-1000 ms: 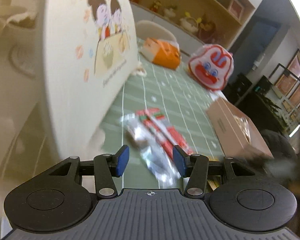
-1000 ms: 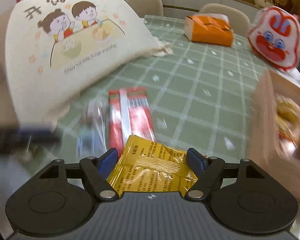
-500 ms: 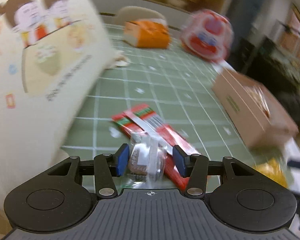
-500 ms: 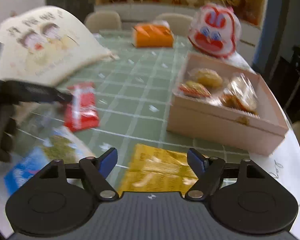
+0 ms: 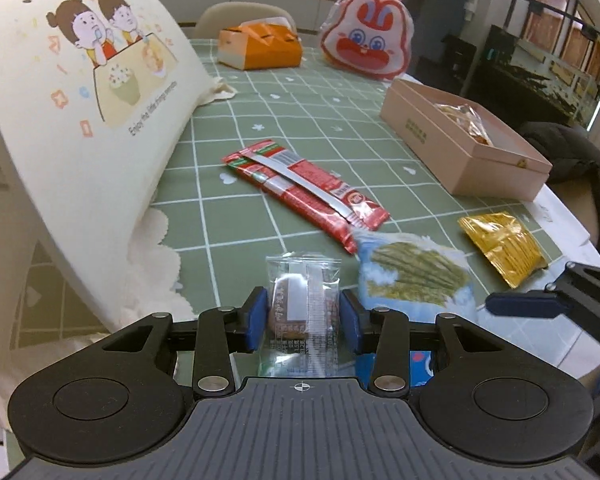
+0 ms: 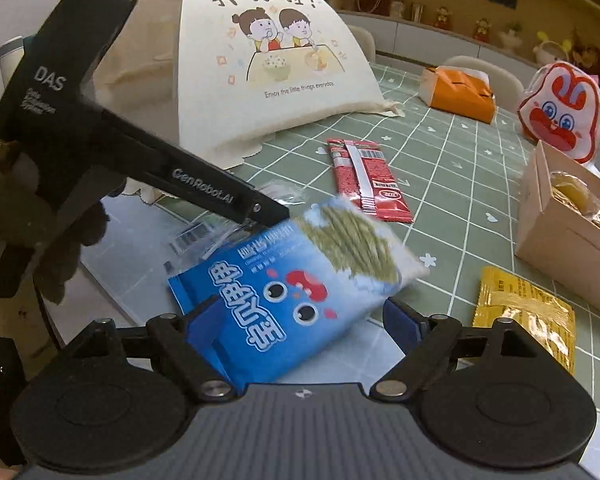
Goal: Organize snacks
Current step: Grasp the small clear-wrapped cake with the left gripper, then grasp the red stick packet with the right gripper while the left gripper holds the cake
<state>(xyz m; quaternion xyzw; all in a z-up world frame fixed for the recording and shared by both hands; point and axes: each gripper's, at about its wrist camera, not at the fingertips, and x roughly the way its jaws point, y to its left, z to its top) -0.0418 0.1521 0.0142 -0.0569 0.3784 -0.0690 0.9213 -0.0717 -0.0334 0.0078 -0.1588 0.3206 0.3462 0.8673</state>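
Left hand-held gripper (image 5: pixel 303 316), low in the left wrist view, has its blue pads closed against both sides of a small clear-wrapped snack (image 5: pixel 302 304), which stands upright between them. Right hand-held gripper (image 6: pixel 305 320), at the bottom centre of the right wrist view, is spread wide around a blue snack bag (image 6: pixel 296 292); the near-left pad looks to be against the bag's edge, while a visible gap remains at the right pad, so it does not appear to be gripping.

On the green checked table (image 5: pixel 320 120), a long red packet (image 5: pixel 304 188) lies mid-frame and a yellow sachet (image 5: pixel 502 246) sits at the right. The pink box (image 5: pixel 460 152), upper right, already holds wrapped snacks and is probably where these go.

The clear-wrapped piece looks light, with slick, crinkly film around a firmer brown core; squeezing across that core, as now, seems safer than pinching the loose sealed ends, which could slip. The blue bag appears puffy and soft, with brittle sticks inside judging by its print, so a gentle close across its narrow width near the middle would suit it. A cream cloth bag (image 6: pixel 276 64) with a cartoon print stands at the upper centre of the right wrist view.
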